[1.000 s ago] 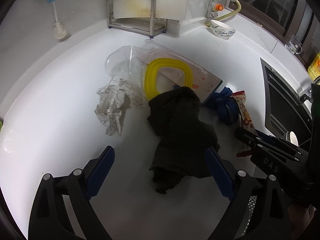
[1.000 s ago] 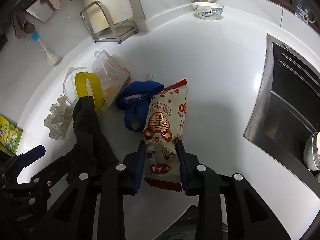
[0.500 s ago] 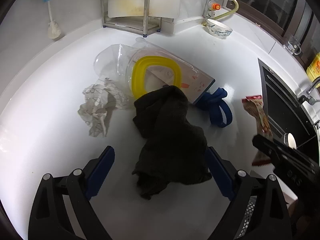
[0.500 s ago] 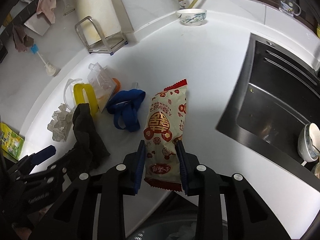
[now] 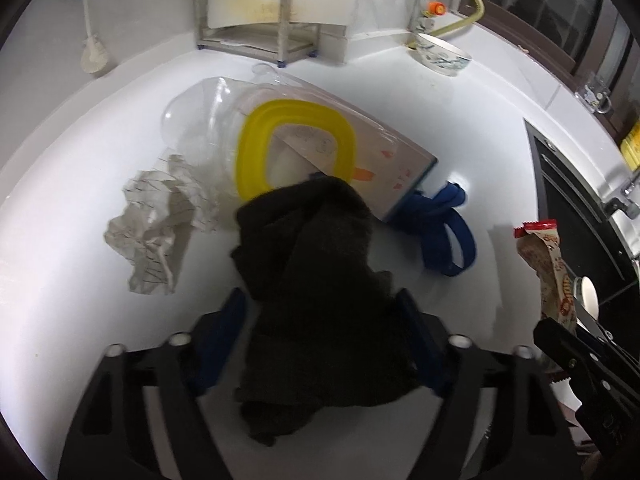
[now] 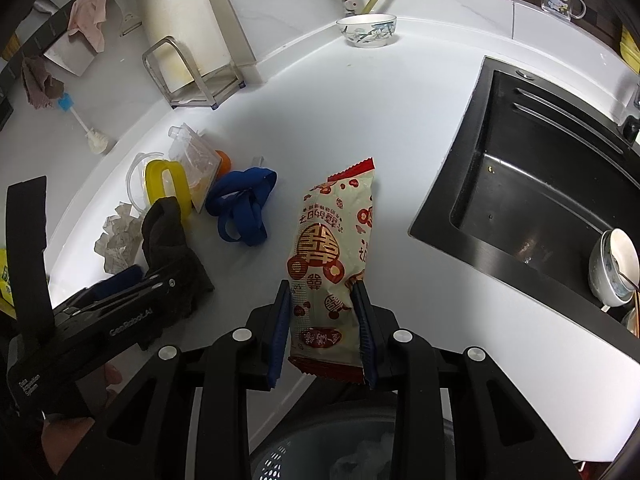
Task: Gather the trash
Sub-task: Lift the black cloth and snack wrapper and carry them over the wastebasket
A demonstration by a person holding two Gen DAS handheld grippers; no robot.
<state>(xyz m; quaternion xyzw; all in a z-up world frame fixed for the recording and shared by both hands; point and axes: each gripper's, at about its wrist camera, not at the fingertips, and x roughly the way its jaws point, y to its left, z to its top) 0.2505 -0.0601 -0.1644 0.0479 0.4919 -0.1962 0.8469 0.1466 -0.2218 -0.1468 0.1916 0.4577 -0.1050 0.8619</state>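
**Countertop trash, items as I logged them**

1. Right gripper [image 6: 324, 316]: my blue pads were clamped on a cream-and-red printed snack wrapper [image 6: 334, 248], held clear of the white countertop [image 6: 360, 112], its lower end above a dark perforated bin [image 6: 320, 452].
2. Left gripper [image 5: 320, 340]: I had its fingers on either side of a dark crumpled cloth [image 5: 320, 280]; whether they pressed it I could not tell.
3. Crumpled grey-white paper [image 5: 156, 224], lying left of the cloth.
4. Clear plastic pouch with a yellow ring handle [image 5: 296, 144], partly under the cloth.
5. Blue fabric strap [image 5: 444, 232], touching the pouch's corner.
6. Black sink [image 6: 540, 192], to the right.
7. Patterned ceramic bowl [image 6: 366, 30], near the wall.
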